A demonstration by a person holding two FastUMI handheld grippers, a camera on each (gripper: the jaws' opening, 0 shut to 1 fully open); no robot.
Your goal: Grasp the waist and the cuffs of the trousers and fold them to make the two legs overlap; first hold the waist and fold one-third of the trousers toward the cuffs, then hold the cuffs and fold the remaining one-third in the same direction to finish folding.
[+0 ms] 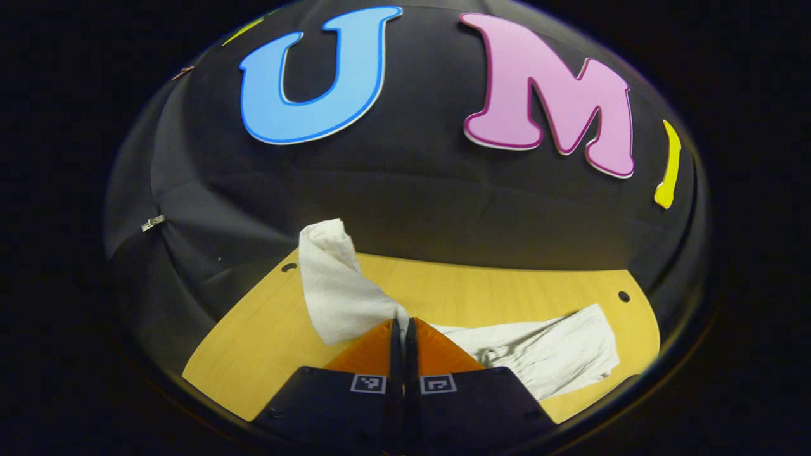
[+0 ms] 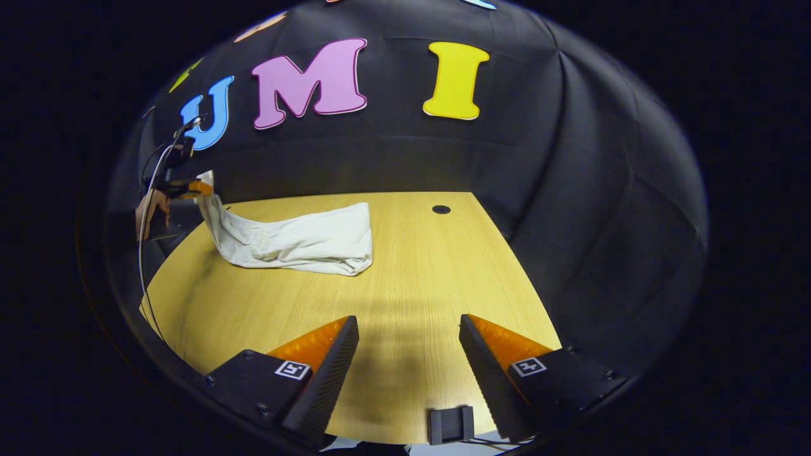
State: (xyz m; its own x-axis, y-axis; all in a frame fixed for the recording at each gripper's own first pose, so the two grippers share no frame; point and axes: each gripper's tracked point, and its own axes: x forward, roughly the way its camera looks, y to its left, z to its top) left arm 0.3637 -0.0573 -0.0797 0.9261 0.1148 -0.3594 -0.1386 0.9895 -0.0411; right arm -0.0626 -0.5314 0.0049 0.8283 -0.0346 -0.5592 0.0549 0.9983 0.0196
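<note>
The white trousers (image 1: 532, 354) lie partly folded on the yellow wooden table (image 1: 253, 342). My left gripper (image 1: 403, 324) is shut on one end of them, and that pinched end (image 1: 329, 278) stands up off the table in a twisted fold. In the right gripper view the trousers (image 2: 298, 244) rest at the far left of the table (image 2: 412, 285), their left end lifted by the left gripper (image 2: 193, 188), which a hand (image 2: 149, 212) holds. My right gripper (image 2: 408, 329) stands open over bare table, well away from the cloth. Which end is pinched, waist or cuffs, I cannot tell.
The black cloth wall (image 2: 570, 158) closes in behind and beside the table. Small round holes (image 2: 441, 209) sit near the table's far corners. A cable (image 2: 144, 253) hangs down from the left gripper at the table's left edge.
</note>
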